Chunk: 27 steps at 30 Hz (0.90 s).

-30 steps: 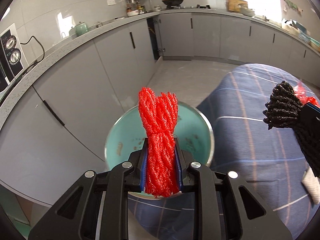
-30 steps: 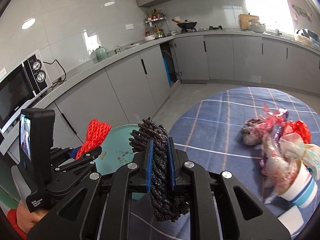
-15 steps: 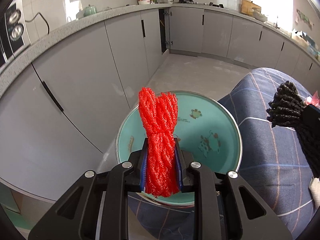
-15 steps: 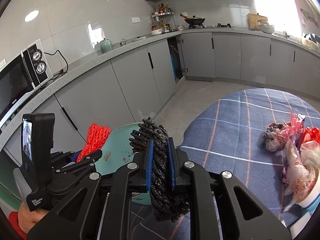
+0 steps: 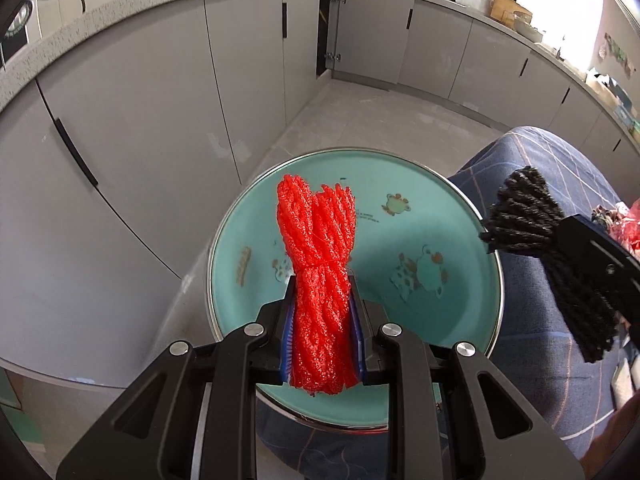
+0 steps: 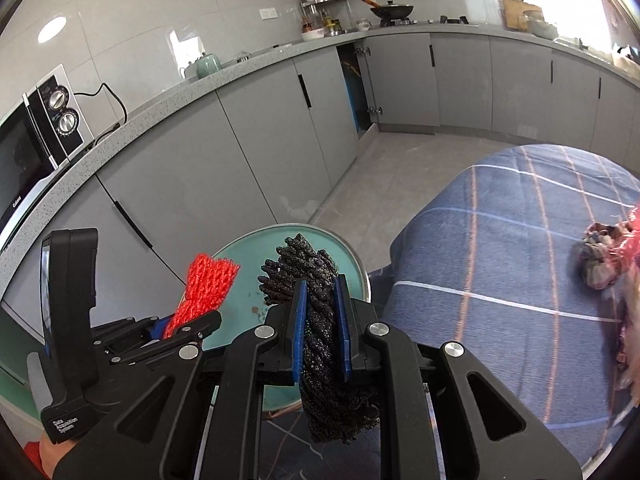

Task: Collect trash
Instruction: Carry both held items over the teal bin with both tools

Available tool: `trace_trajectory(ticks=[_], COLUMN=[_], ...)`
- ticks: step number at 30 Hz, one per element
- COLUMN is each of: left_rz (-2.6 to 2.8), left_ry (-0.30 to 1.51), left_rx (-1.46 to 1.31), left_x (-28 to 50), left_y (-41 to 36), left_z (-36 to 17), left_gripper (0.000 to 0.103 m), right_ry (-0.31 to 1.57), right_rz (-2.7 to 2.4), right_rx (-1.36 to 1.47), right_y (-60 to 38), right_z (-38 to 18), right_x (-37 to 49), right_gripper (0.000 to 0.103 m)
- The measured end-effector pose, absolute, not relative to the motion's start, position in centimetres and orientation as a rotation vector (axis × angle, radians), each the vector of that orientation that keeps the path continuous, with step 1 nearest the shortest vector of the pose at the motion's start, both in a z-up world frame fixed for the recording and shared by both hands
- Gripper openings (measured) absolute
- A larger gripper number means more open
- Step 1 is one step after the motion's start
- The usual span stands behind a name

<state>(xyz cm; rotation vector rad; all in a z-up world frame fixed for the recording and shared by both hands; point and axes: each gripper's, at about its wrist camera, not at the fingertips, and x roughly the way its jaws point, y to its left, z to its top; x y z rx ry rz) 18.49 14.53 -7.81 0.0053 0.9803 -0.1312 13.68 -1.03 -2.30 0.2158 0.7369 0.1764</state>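
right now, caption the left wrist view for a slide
Left tongs holding red mesh bundle over teal basin.

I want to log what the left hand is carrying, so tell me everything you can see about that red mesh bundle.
The red mesh bundle is bright red plastic-looking netting, bunched into a long twisted roll and seemingly cinched near its middle. The left claw is shut on its lower half between blue pads, so it points forward along the fingers, its looped top fanning out free. It hangs over the teal basin, touching only the claw. Beside it, the right claw grips a similar black one.
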Motion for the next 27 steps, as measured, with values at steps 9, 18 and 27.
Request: trace_trajectory(ticks=[9, 18, 27], left_rz=[-0.137, -0.123, -0.13], left_ry=[1.018, 1.049, 1.056], left_rx=[0.0, 0.002, -0.003], left_x=[19.6, 20.1, 20.2], left_y=[14.4, 14.0, 13.8], left_z=[-9.3, -10.5, -10.8], left_gripper=[0.023, 0.023, 0.023], right_ry=[0.781, 0.82, 0.832], right_rz=[0.183, 0.187, 0.191], right_rx=[0.223, 0.237, 0.252], right_y=[-0.9, -0.5, -0.3], right_z=[-3.8, -5.3, -5.7], right_x=[15.0, 16.3, 17.0], right_gripper=[0.015, 0.015, 0.016])
